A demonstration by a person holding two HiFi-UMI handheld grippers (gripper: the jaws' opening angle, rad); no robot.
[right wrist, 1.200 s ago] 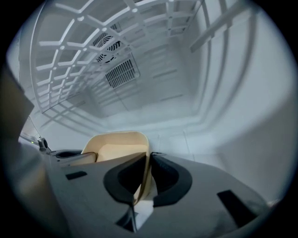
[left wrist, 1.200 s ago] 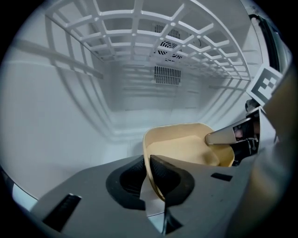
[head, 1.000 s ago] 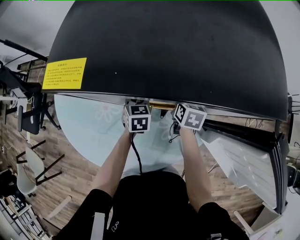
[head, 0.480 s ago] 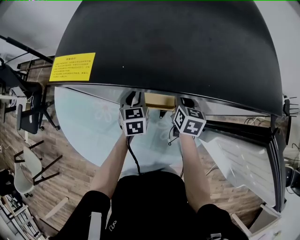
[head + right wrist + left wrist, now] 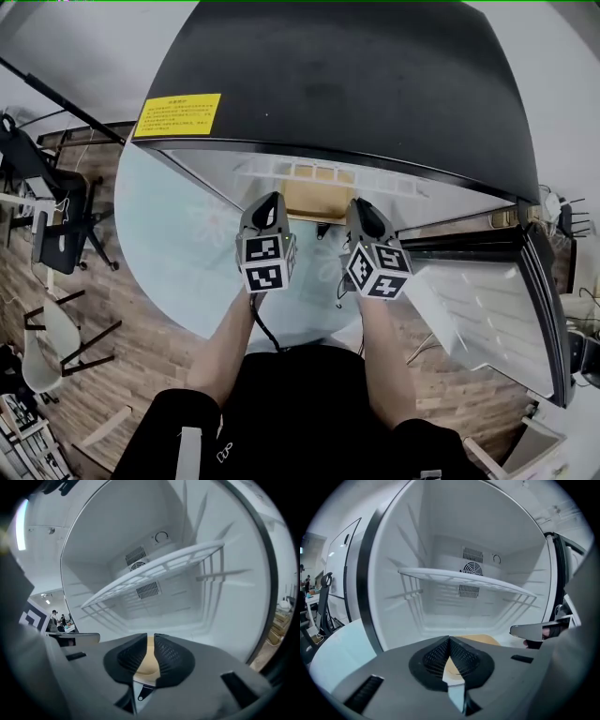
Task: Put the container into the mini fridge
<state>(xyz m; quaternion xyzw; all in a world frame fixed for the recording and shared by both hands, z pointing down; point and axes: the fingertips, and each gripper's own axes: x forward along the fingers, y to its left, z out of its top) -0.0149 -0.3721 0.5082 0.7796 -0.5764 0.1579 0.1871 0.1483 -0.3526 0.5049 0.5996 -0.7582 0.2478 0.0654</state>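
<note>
Item, left tongs [image 5: 449,641]: were pinched on the left edge of the container [image 5: 319,199] at the mouth of the mini fridge [image 5: 356,84], probably as one half of a two-sided hold to keep it level.
Item, container: tan, flat-topped, lay just inside the fridge's mouth, below its wire shelf [image 5: 464,577].
Item, right tongs [image 5: 151,641]: were nipped on the container's right edge, with a sliver of tan showing between them.
Not visible: the container's sides and base. Whether it rested on the fridge floor could not be told.

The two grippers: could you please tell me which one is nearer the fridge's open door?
The right gripper: the open door stands just beyond it, while the left gripper is on the far side of the container.
</note>
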